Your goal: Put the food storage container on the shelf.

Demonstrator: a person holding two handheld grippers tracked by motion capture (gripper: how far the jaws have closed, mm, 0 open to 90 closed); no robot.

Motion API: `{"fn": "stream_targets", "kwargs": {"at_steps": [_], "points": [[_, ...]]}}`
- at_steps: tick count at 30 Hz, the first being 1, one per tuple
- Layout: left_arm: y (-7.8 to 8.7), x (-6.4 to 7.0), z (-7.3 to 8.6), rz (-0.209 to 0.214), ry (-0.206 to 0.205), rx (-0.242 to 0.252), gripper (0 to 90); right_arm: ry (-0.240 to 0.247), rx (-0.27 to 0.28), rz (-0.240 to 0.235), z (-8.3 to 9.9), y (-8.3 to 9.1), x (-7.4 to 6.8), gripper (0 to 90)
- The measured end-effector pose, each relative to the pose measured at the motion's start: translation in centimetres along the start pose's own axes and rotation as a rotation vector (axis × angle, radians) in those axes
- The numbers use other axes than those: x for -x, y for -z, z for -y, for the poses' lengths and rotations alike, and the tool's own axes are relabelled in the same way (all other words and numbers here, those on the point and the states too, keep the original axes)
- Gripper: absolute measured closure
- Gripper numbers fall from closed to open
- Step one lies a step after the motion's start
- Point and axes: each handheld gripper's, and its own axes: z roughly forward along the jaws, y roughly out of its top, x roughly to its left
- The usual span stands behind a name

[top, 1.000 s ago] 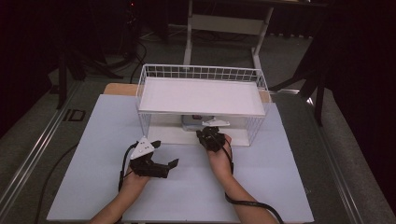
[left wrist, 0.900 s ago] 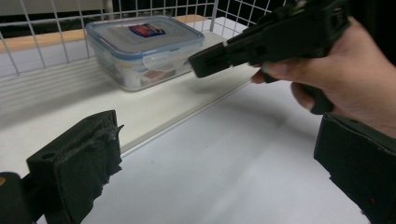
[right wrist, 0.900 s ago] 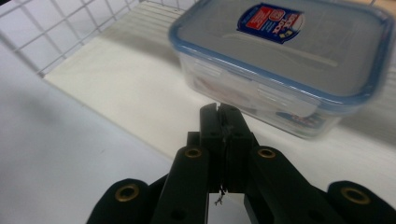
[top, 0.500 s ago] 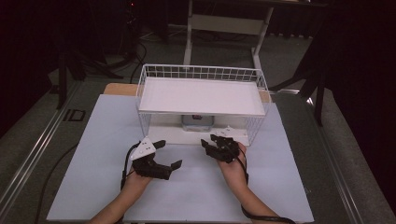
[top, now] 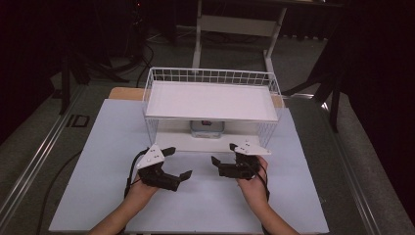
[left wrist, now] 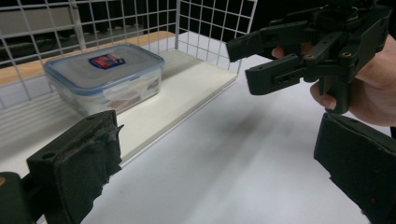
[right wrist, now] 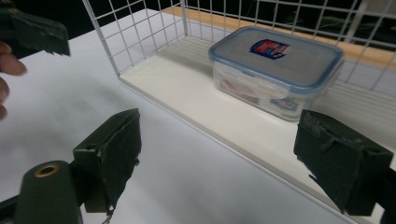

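We see the desk (top: 98, 147) lit evenly from above, pale against a dim, nearly black room. Shadows fall soft beneath the wire shelf (top: 210, 100). In both gripper views, the near black pads blur at the bottom edges; glare is mild.

The high view looks forward and down over the whole tabletop (top: 98, 147). Each gripper view sits low and close, facing the far wire rack (left wrist: 140, 28); both share the lidded box (right wrist: 275, 70).
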Motion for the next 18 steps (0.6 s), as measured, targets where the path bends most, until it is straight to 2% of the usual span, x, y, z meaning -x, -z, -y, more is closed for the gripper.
{"fn": "stream_targets", "kwargs": {"at_steps": [5, 7, 10, 15, 18], "points": [[1.2, 0.0, -0.1, -0.005, -0.003, -0.005, 1.5, -0.015, 0.005, -0.004, 0.4, 1.1, 0.5, 15.0], [1.6, 0.0, 0.1, -0.007, -0.002, -0.001, 1.5, -0.001, 0.004, 0.005, 0.6, 1.8, 0.7, 15.3], [2.1, -0.1, 0.4, -0.005, 0.009, -0.005, 1.5, -0.003, 0.007, 0.007, 0.9, 2.7, 1.1, 15.3], [2.9, -0.4, 0.9, -0.017, 0.033, -0.013, 1.5, -0.023, 0.003, -0.031, 1.4, 4.2, 1.9, 18.5], [3.3, -0.5, 1.3, -0.019, 0.055, -0.017, 1.6, -0.020, 0.006, -0.017, 1.8, 5.2, 2.2, 18.4]]}}
